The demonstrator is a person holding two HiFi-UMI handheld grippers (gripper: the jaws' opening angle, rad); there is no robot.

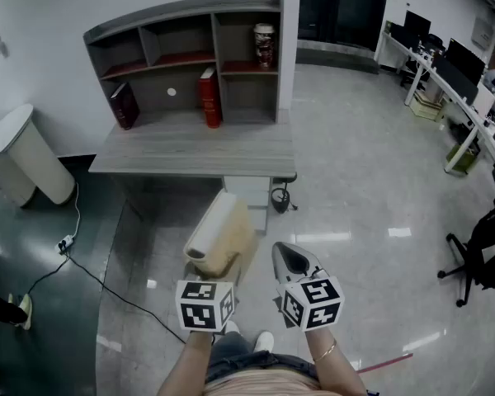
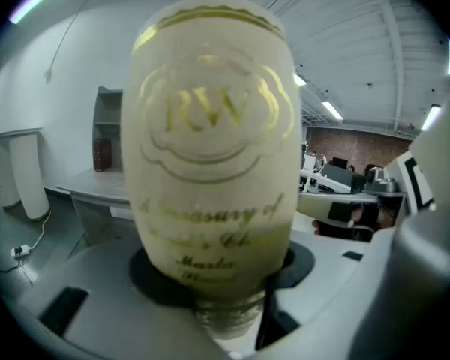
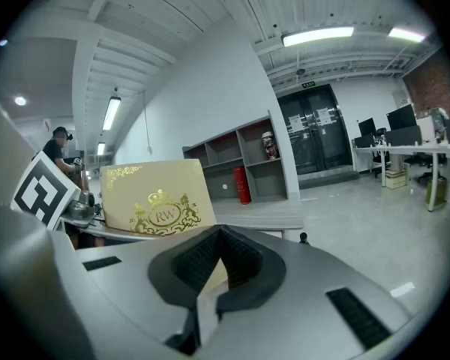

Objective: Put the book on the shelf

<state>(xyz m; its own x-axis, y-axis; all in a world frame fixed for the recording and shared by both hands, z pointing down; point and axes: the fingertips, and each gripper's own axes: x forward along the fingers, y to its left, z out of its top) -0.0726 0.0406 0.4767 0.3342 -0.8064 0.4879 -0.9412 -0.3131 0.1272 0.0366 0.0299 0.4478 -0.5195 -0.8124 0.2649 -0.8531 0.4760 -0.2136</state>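
Observation:
A cream book [image 1: 223, 233] with gold lettering hangs in the air in front of the person, and my left gripper [image 1: 210, 269] is shut on it. In the left gripper view its rounded spine [image 2: 214, 163] fills the middle, wedged between the jaws of the left gripper [image 2: 225, 280]. My right gripper [image 1: 287, 256] floats just right of the book, shut and empty. From the right gripper [image 3: 217, 265] the book's cover [image 3: 156, 197] shows to the left. Ahead stands the grey shelf [image 1: 190, 23] on a desk [image 1: 198, 151], holding a red book [image 1: 209, 97] and a dark red book [image 1: 124, 104].
A patterned can [image 1: 264, 44] stands in the shelf's upper right compartment. A white rounded bin [image 1: 25, 159] is left of the desk, with a cable [image 1: 74, 254] across the floor. At the right are an office chair [image 1: 483, 246] and desks with monitors [image 1: 454, 81].

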